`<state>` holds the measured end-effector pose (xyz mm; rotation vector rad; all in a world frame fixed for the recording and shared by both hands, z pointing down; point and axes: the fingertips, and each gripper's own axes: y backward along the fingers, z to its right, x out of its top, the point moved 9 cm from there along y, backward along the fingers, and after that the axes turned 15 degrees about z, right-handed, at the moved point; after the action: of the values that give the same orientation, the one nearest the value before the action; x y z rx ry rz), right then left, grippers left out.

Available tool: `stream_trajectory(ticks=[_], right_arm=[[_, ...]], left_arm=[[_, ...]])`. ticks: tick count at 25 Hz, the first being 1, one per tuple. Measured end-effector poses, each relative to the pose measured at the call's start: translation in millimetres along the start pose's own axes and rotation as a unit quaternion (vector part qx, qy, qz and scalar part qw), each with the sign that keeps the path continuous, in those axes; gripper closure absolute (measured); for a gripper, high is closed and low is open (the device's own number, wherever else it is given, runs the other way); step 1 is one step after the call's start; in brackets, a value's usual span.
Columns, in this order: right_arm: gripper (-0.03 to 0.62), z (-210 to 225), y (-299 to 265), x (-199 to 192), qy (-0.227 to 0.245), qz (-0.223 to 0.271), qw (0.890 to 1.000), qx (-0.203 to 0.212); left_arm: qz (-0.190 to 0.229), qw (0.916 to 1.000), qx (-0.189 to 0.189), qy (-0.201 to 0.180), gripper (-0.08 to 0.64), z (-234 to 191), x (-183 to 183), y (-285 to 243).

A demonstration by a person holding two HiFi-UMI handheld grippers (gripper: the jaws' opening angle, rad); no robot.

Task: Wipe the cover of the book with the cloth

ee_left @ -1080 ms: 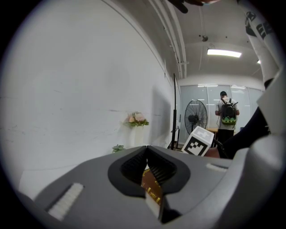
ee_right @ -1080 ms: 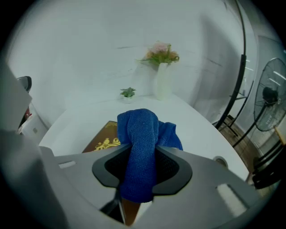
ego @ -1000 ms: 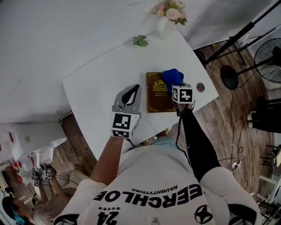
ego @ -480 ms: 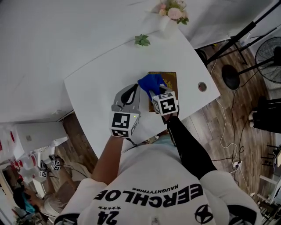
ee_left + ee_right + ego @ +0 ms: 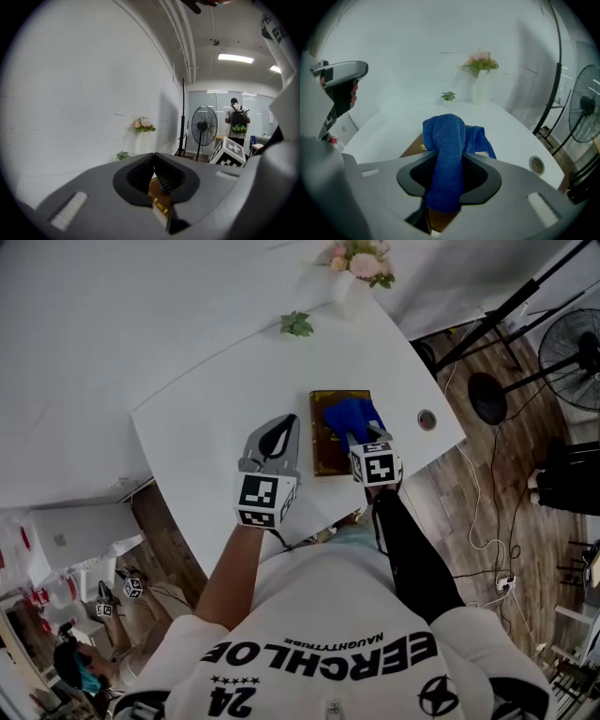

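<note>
A brown book with gold print (image 5: 325, 444) lies on the white table (image 5: 216, 399), near its right front edge. A blue cloth (image 5: 350, 415) rests on the book's cover, and my right gripper (image 5: 366, 439) is shut on it. In the right gripper view the blue cloth (image 5: 447, 154) bunches between the jaws and hides most of the book (image 5: 415, 142). My left gripper (image 5: 287, 424) hovers just left of the book, shut with nothing in it. In the left gripper view the left gripper (image 5: 153, 157) has its tips touching, with a strip of the book (image 5: 155, 187) showing below them.
A white vase of pink flowers (image 5: 352, 270) and a small green plant (image 5: 297, 325) stand at the table's far edge. A round cable hole (image 5: 427, 418) lies right of the book. A floor fan (image 5: 572, 343) and stand legs are on the wooden floor to the right.
My right gripper dragged the cloth left across the book's cover, then back to the right. The left gripper stayed in place.
</note>
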<state>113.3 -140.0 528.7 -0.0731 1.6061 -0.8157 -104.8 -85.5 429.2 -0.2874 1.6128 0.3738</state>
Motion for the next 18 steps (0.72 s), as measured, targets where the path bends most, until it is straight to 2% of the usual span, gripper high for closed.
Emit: stream_trajectory(ticks=[5, 9, 14, 16, 18], right_arm=[[0.462, 35.9, 18.1, -11.5, -0.029, 0.000, 0.998, -0.062], [0.462, 33.2, 25.0, -4.8, -0.041, 0.016, 0.997, -0.058], [0.462, -4.1, 28.1, 19.1, -0.024, 0.065, 0.998, 0.003], [0.462, -28.5, 23.7, 21.7, -0.011, 0.064, 0.997, 0.042], [0.462, -53.0, 16.4, 15.9, 0.003, 0.043, 0.995, 0.086]], left_arm=[[0.000, 1.0000, -0.002, 0.001, 0.502, 0.8, -0.8, 0.0], [0.001, 1.0000, -0.002, 0.002, 0.502, 2.0, 0.4, 3.0], [0.001, 1.0000, 0.001, 0.002, 0.502, 1.6, -0.3, 10.0], [-0.001, 1.0000, 0.003, -0.001, 0.502, 3.6, -0.6, 14.1], [0.001, 0.9999, 0.006, -0.008, 0.502, 5.9, 0.7, 17.8]])
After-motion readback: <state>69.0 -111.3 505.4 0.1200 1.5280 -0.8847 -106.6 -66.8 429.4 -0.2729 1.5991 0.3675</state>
